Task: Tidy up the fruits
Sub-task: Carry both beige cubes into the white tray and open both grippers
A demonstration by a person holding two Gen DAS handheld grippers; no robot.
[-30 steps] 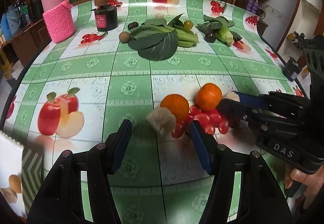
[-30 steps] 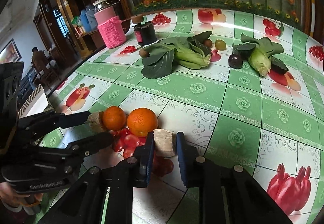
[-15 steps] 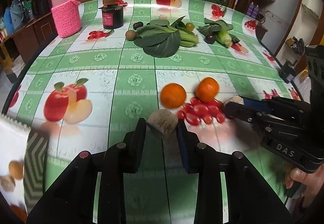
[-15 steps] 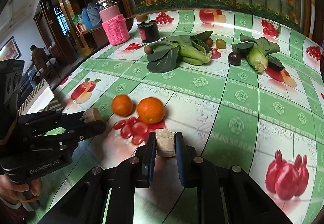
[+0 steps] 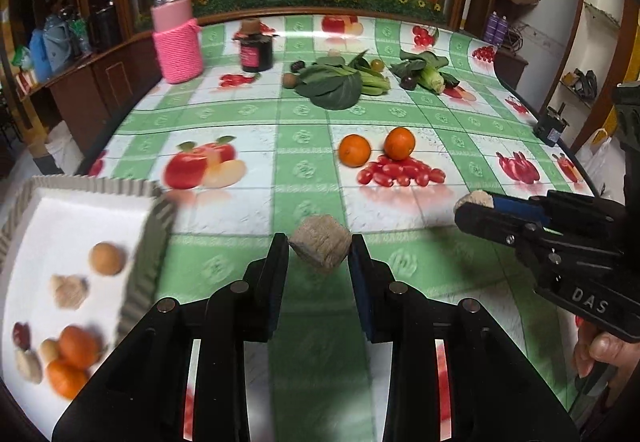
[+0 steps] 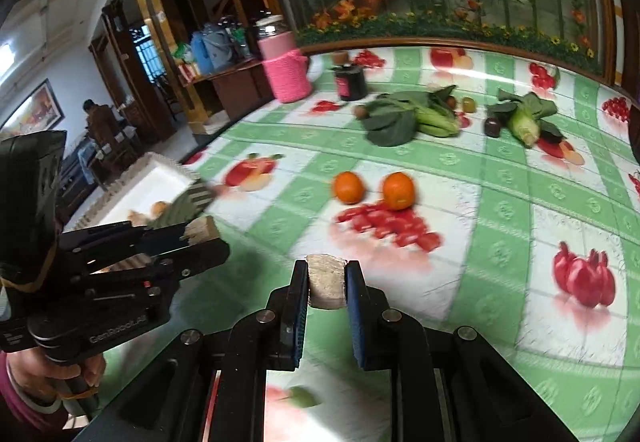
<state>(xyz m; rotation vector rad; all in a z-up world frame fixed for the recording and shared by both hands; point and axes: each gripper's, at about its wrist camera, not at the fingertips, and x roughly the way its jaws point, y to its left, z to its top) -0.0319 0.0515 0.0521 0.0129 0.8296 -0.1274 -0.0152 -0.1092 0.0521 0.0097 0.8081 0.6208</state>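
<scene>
In the left wrist view my left gripper point(image 5: 319, 254) is shut on a rough tan lump point(image 5: 320, 248), held above the tablecloth. To its right, my right gripper point(image 5: 474, 207) grips a second pale lump point(image 5: 476, 198). The right wrist view shows that lump point(image 6: 326, 282) pinched between the right gripper's point(image 6: 327, 284) pads, with the left gripper point(image 6: 202, 242) and its lump point(image 6: 202, 229) off to the left. Two oranges point(image 5: 354, 150) point(image 5: 399, 143) rest on the table beyond both grippers. A white tray point(image 5: 80, 188) with a ridged rim at near left holds oranges and pale lumps.
Leafy greens point(image 5: 340, 86), a corn cob point(image 5: 432, 79), a kiwi point(image 5: 291, 80) and small dark fruits lie at the far side. A pink knit-covered jar point(image 5: 176, 42) and a dark jar point(image 5: 256, 52) stand at the back left. The tablecloth carries printed fruit pictures. A person's hand point(image 5: 600, 350) holds the right gripper.
The left gripper closed on the tan lump. Both grippers then lifted and drew back from the oranges towards the near left, bringing the white tray into view.
</scene>
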